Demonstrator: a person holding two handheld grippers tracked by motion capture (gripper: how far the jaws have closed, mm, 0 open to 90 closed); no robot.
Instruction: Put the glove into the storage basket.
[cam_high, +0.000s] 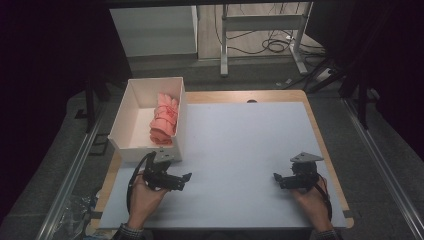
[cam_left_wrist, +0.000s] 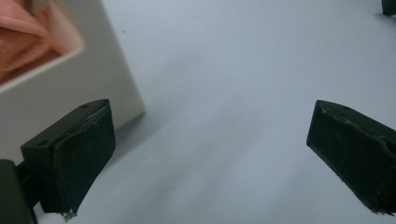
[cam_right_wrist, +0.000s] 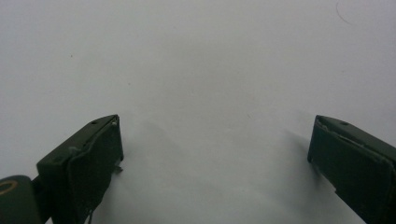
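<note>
Claws spread, empty: my left claw (cam_high: 186, 178) beside white box (cam_high: 131, 112) holding pink cloth (cam_high: 164, 120), right claw (cam_high: 276, 177) parked near counter's (cam_high: 240, 145) right edge, likely finished.

Salmon-pink cloth (cam_high: 164, 119) in a white box (cam_high: 146, 83) — beside the box, a pale grey-white mat (cam_high: 240, 150), wood-edged table (cam_high: 320, 135), black grippers (cam_high: 186, 180) — plain, unpatterned.

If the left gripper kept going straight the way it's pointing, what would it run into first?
Probably nothing soon. The left gripper, jaws open, points across the bare table; the white box sits off to its left, likely missed. Far ahead, the right gripper may lie in line; depth is unclear.
</note>
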